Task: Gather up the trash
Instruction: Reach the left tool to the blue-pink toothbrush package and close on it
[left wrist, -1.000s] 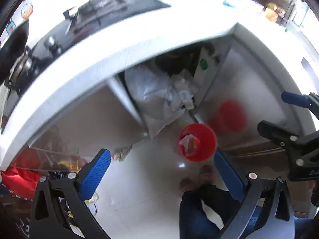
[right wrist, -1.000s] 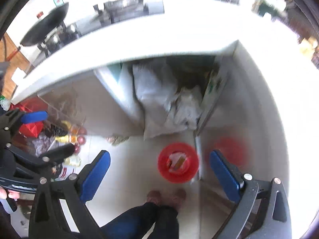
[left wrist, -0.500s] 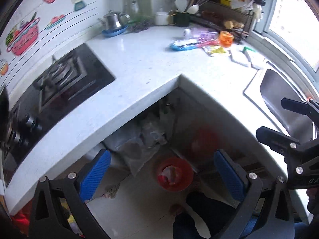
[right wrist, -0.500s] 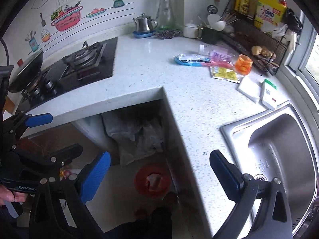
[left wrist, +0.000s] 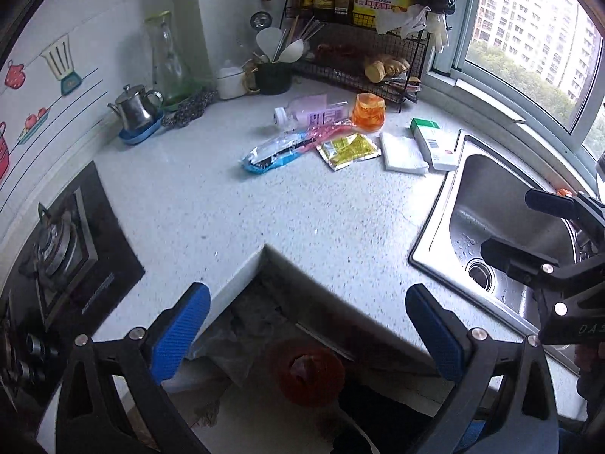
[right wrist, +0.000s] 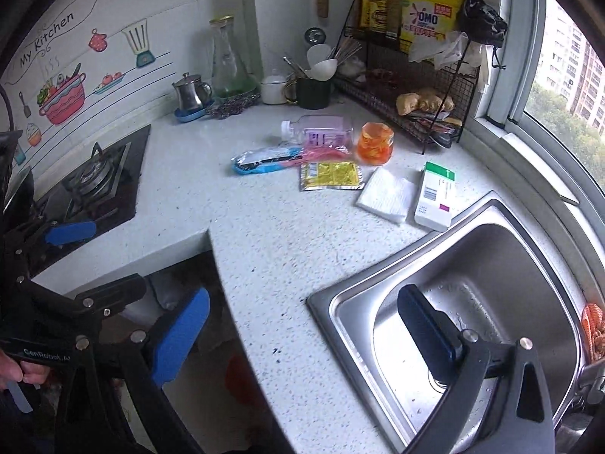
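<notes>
Left wrist view, trash: strewn on the tabletop (left wrist: 302,219) near the rack (left wrist: 363,64). Bottle (left wrist: 310,111) on its side, blue wrapper (left wrist: 272,153), yellow sachet (left wrist: 348,149), orange cup (left wrist: 368,111), napkin (left wrist: 402,151), box (left wrist: 433,143), all untouched.
Left wrist view, bin (left wrist: 306,376): red, on the floor under the tabletop corner, already holding something pale.
Left wrist view, left gripper (left wrist: 306,335): released, blue fingers spread wide, empty, poised over the tabletop edge, well apart from the trash.
Left wrist view, right gripper (left wrist: 529,227): at the right edge, over the sink (left wrist: 491,196), jaws parted.

Right wrist view, trash: same cluster between stove (right wrist: 94,178) and sink (right wrist: 491,265); napkin (right wrist: 385,195) and box (right wrist: 435,196) nearest the sink rim.
Right wrist view, right gripper (right wrist: 302,335): released, empty, one finger over the basin, the other off the tabletop edge.
Right wrist view, left gripper (right wrist: 98,261): at lower left, a hand (right wrist: 19,370) on its trigger.
Right wrist view, bin (right wrist: 238,374): only a red blur below the edge.

Progress: barely begun, judging by six pieces left on the tabletop.
Change over one second: both views swung up from bin and floor to the tabletop; cluster now closer and fuller in frame than half a second back; grippers just as wide apart.
</notes>
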{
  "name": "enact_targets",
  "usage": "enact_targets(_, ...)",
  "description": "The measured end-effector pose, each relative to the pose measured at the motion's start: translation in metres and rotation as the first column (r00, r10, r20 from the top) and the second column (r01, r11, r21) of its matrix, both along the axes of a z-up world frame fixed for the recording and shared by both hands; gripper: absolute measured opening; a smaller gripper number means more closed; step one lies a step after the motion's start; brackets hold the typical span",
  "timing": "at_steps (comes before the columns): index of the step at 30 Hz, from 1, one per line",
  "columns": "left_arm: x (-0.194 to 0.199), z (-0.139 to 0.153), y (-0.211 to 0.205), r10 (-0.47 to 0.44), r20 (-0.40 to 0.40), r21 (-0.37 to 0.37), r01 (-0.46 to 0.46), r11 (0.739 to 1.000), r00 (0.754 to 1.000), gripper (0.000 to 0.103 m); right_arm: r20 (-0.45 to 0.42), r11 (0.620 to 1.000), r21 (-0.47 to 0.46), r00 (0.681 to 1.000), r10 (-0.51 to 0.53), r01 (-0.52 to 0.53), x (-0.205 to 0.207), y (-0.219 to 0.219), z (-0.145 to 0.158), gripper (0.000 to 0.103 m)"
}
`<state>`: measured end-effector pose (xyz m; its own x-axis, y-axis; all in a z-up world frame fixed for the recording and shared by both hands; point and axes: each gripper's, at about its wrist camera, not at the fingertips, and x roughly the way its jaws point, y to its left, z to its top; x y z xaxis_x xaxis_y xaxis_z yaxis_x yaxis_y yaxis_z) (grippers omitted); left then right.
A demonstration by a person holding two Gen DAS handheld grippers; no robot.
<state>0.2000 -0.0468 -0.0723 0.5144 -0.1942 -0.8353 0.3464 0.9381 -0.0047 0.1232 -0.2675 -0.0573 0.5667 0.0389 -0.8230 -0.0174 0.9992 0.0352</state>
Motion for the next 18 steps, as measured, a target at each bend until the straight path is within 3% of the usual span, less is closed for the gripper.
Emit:
enact_targets(6,0.057,-0.001,-0.026,-0.043,-0.004,0.012,0.043,0.999,0.999,0.103,-0.010,0.999,0.027,0.999,-0.031,0.031,0.045,-0.029,-0.001,0.100)
enact_targets(18,0.152,-0.014,-0.051,-0.100,-0.031,0.052,0.102,0.993,0.995,0.103,-0.060,0.997,0.071,0.998,0.005,0.000,0.119,-0.056,-0.018,0.100)
